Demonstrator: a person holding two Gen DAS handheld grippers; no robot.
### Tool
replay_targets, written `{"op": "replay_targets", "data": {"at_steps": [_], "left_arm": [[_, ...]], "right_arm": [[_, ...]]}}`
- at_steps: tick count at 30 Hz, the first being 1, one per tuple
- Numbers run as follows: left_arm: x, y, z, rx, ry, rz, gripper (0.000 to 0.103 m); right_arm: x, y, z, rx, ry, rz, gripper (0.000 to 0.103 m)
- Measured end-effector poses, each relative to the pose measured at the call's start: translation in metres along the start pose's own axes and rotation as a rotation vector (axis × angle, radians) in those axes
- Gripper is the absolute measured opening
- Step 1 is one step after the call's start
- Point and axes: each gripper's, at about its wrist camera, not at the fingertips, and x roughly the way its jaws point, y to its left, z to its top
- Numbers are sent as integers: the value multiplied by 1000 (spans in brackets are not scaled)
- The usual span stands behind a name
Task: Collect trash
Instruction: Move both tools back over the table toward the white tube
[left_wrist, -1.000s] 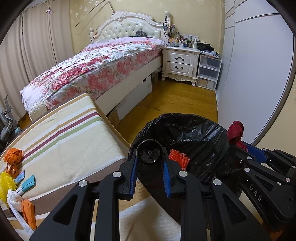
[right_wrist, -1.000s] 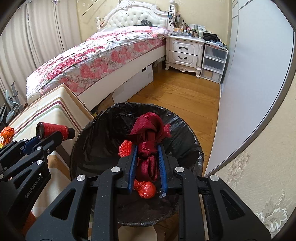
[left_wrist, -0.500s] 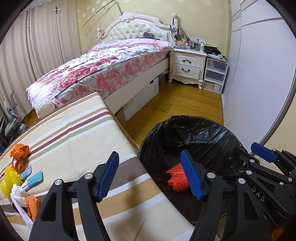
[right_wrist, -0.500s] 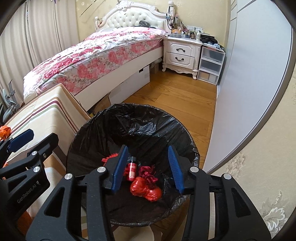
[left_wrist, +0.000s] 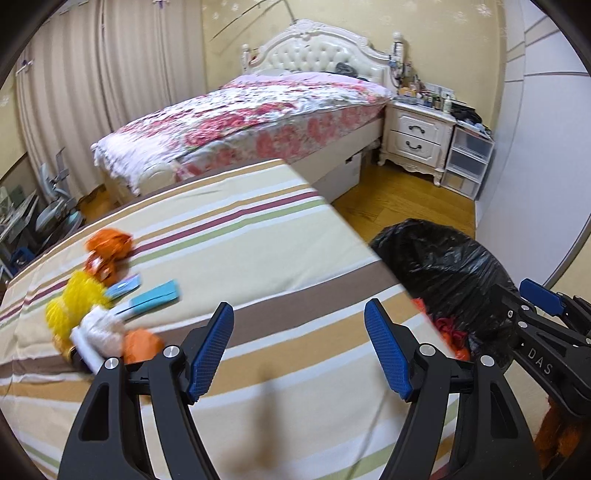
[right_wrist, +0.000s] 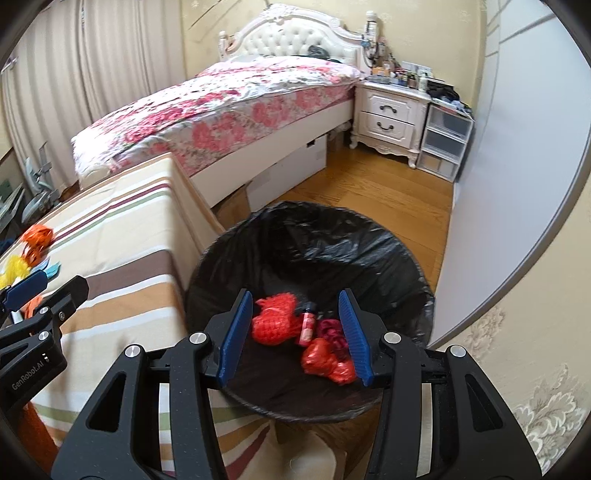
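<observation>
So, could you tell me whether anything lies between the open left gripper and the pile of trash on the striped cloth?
Nothing visible does. The left gripper is open over bare striped cloth, and the pile of trash lies ahead to its left with only cloth between them. The black-lined bin stands off the table's right edge, away from that path.

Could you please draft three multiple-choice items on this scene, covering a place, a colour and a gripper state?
1. Where does the small red bottle lie?
A. on the striped cloth
B. in the bin
C. on the floor

2. What colour is the bin liner?
A. white
B. blue
C. black

3. How does the left gripper stand?
A. open and empty
B. shut on a bottle
C. shut on a ribbon

Answers: 1 B, it lies among red netting inside the liner. 2 C, glossy black plastic. 3 A, its fingers are spread over the striped cloth.
</observation>
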Motion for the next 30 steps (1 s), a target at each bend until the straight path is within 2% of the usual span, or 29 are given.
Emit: {"op": "replay_targets", "data": {"at_steps": [15, 19, 26, 27, 30], "left_arm": [[-28, 103, -47, -178, 41, 169, 71], [-27, 124, -55, -218, 56, 185, 71], [-16, 137, -57, -252, 89, 187, 71], [-15, 138, -57, -252, 90, 187, 70], [-11, 137, -57, -242, 99, 183, 55]], "right_arm": [[-11, 98, -13, -157, 19, 142, 48], [-12, 120, -16, -191, 25, 165, 48], [-11, 137, -19, -221, 36, 188, 48], [-10, 138, -19, -223, 37, 189, 48], [-8, 139, -19, -224, 41, 194, 48]]}}
